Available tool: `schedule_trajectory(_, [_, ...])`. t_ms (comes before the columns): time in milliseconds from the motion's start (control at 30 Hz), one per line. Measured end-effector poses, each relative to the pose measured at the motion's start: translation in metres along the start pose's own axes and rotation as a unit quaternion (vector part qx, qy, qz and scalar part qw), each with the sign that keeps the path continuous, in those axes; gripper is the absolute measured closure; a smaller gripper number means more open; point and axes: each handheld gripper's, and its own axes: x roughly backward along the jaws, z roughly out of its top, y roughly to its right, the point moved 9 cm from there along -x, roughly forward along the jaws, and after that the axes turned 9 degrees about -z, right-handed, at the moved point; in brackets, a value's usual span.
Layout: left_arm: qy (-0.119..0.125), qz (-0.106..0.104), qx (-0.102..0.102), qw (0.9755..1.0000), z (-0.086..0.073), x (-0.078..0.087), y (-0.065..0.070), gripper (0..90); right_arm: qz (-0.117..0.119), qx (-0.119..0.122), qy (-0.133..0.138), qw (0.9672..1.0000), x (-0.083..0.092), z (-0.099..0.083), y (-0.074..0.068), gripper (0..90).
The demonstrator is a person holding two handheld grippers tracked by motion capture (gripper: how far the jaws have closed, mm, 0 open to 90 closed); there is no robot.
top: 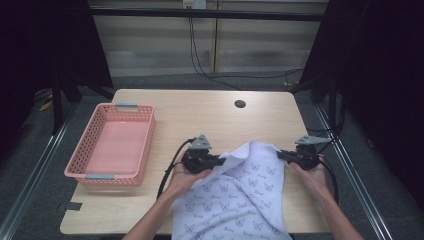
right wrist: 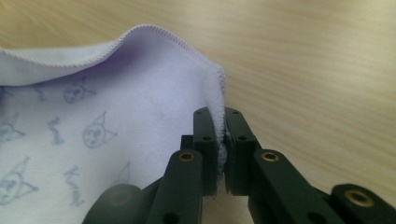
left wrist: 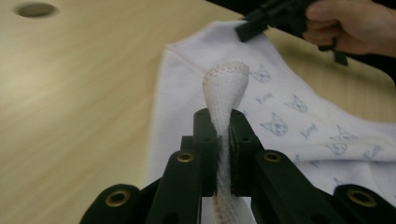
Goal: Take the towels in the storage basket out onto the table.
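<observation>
High view shows a white garment (top: 240, 195) printed with small blue cat faces lying on the near half of the counter (top: 200, 112), its lower part hanging over the near edge between the person's forearms. The left gripper (top: 217, 161) is clenched on a ribbed, stitched edge of the cloth, which the left gripper view shows pinched upright between the jaws; the right gripper (top: 281, 155) is clamped on a hemmed corner at the far right of the fabric, as the right gripper view makes plain. Both far corners look secured, so the step in hand seems to be the grasp before spreading or folding. The next move likely calls for both hands to travel together, keeping the cloth taut without tugging it from either grip. A pink basket (top: 112, 145) stands apart at the left. Counter is pale wood with a cable hole (top: 240, 104); cables trail down the wall behind, dark curtains at the sides
</observation>
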Motion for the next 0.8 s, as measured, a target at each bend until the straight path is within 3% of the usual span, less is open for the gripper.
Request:
schedule_trajectory(67, [0.016, 0.019, 0.002, 0.9997, 0.007, 0.018, -0.008, 84.9, 0.001, -0.01, 0.015, 0.9998, 0.01, 0.008, 0.005, 85.6])
schedule_trajectory(133, [0.036, 0.017, 0.009, 0.9992, 0.015, 0.036, -0.016, 84.7, 0.003, -0.02, 0.025, 0.9995, 0.017, 0.015, 0.008, 85.7])
schedule_trajectory(233, [0.064, 0.046, 0.016, 0.9967, 0.025, 0.064, -0.028, 85.4, 0.005, -0.024, 0.047, 0.9986, 0.03, 0.029, 0.011, 85.7])
schedule_trajectory(333, [0.071, 0.062, 0.012, 0.9954, 0.031, 0.083, -0.034, 85.6, 0.004, -0.021, 0.063, 0.9978, 0.042, 0.045, 0.011, 85.7])
schedule_trajectory(633, [0.09, 0.1, -0.003, 0.9909, 0.063, 0.117, -0.051, 85.6, 0.009, -0.007, 0.122, 0.9925, 0.069, 0.111, 0.008, 85.6])
schedule_trajectory(800, [0.09, 0.128, 0.001, 0.9876, 0.089, 0.125, -0.078, 85.5, 0.004, -0.002, 0.137, 0.9905, 0.068, 0.149, 0.014, 85.6])
